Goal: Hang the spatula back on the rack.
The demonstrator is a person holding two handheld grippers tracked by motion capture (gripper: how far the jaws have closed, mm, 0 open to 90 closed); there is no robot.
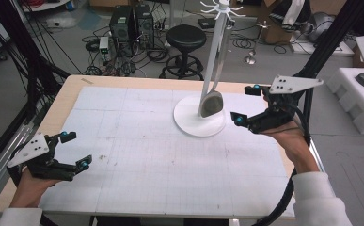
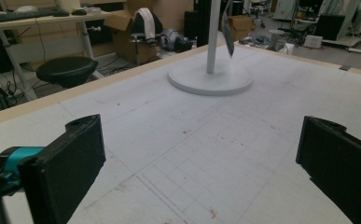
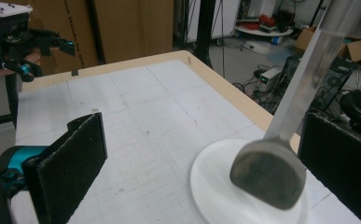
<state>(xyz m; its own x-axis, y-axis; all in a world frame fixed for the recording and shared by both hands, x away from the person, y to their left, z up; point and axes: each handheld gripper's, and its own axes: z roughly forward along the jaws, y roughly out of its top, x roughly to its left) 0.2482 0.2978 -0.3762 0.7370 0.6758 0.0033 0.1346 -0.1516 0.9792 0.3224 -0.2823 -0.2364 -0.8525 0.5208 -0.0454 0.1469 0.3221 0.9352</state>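
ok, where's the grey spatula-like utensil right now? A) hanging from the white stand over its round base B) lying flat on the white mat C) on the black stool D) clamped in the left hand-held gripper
A: the grey spatula-like utensil hangs by its handle from the top of the white stand, its head just above the round white base; both hand-held grippers are open and empty.

High view looks forward-down over the whole table [image 1: 137,141]; both gripper views sit low, close — each faces the white stand base [image 2: 211,79], shared by all three.
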